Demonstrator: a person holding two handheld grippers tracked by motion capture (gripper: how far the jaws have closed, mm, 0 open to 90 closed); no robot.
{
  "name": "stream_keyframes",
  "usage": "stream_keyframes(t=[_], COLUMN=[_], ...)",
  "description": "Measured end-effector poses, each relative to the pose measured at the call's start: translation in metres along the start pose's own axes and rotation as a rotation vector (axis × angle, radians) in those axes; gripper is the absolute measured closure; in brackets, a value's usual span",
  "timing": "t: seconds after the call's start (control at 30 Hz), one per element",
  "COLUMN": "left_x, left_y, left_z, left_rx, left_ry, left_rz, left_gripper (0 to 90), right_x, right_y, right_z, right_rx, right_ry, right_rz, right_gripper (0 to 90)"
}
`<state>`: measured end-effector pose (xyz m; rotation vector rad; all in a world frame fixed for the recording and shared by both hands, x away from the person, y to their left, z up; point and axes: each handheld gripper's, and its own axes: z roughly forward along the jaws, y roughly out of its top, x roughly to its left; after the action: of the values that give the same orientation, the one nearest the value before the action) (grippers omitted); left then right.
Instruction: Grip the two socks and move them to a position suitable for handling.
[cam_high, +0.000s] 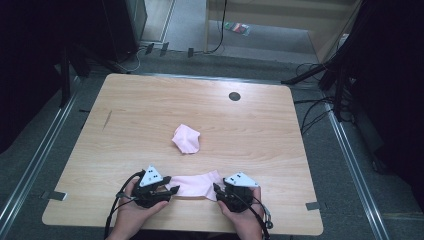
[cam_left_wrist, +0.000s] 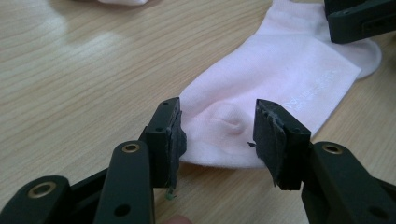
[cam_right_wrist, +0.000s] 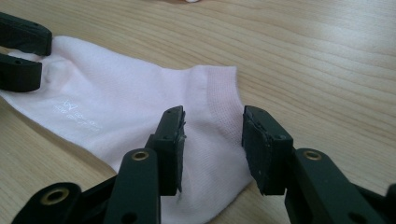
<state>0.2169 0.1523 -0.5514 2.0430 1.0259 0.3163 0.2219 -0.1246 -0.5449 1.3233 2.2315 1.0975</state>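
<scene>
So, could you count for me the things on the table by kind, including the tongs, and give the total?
Pink socks: 2, one lying flat between the tongs, one crumpled farther up the table
Tongs: 2, the left tongs and the right tongs, both open at the ends of the flat sock
Total: 4
</scene>
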Motion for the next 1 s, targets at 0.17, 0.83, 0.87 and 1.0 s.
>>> stream_keyframes(t=[0.17, 0.83, 0.87, 1.0], left_x=[-0.008, 0.023, 0.024, 0.032], left_y=[-0.003, -0.009, -0.008, -0.007], left_z=[0.001, -0.016, -0.018, -0.024], left_rx=[-0.003, -0.123, -0.140, -0.201], left_ry=[0.082, -0.112, -0.113, -0.115], left_rz=[0.076, -0.084, -0.099, -0.168], left_gripper=[60.0, 70.7, 62.9, 52.6], right_x=[0.003, -0.020, -0.021, -0.026], right_y=[-0.003, 0.002, 0.002, 0.005], right_z=[0.001, -0.001, -0.003, -0.012], right_rx=[-0.003, 0.006, 0.000, -0.048], right_ry=[-0.054, 0.042, 0.051, 0.084], right_rz=[-0.023, 0.076, 0.097, 0.130], right_gripper=[76.4, 89.9, 85.5, 78.8])
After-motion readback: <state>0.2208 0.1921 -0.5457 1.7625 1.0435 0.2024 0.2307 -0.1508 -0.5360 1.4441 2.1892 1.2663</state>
